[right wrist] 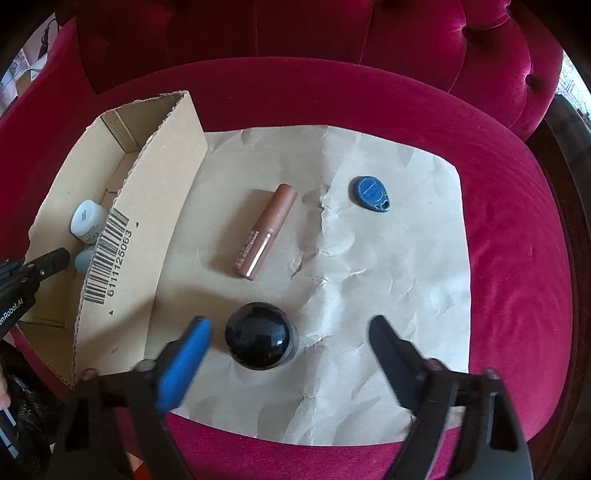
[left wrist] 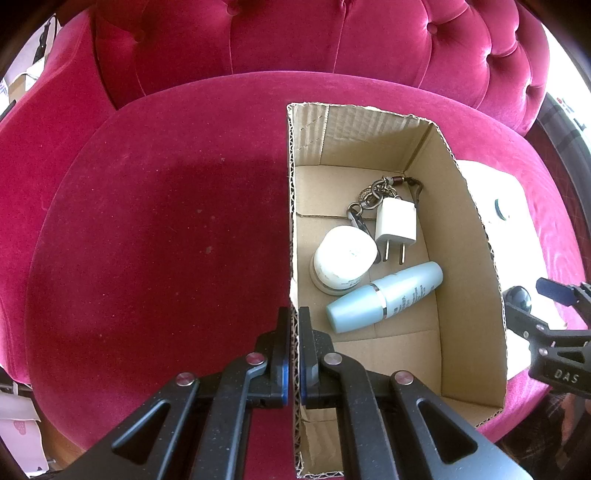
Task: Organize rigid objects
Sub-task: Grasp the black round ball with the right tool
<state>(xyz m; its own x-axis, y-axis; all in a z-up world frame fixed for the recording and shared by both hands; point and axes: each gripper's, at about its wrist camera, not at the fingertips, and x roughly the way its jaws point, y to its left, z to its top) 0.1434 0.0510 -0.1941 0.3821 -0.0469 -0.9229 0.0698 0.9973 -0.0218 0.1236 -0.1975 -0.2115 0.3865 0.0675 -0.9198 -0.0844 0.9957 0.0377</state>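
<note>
My left gripper (left wrist: 294, 325) is shut on the left wall of an open cardboard box (left wrist: 291, 221). Inside lie a white jar (left wrist: 345, 258), a pale blue bottle (left wrist: 384, 297), a white charger plug (left wrist: 396, 225) and a keychain (left wrist: 373, 195). My right gripper (right wrist: 290, 328) is open, its fingers either side of a black round-topped jar (right wrist: 260, 339) on crumpled brown paper (right wrist: 388, 277). A brown lipstick tube (right wrist: 266, 230) and a blue key fob (right wrist: 370, 194) lie farther back on the paper. The box (right wrist: 147, 229) stands left of the paper.
Everything sits on the seat of a red velvet armchair (left wrist: 147, 240) with a tufted back (right wrist: 295, 33). The right gripper shows at the right edge of the left wrist view (left wrist: 554, 332), beside the black jar (left wrist: 517, 297).
</note>
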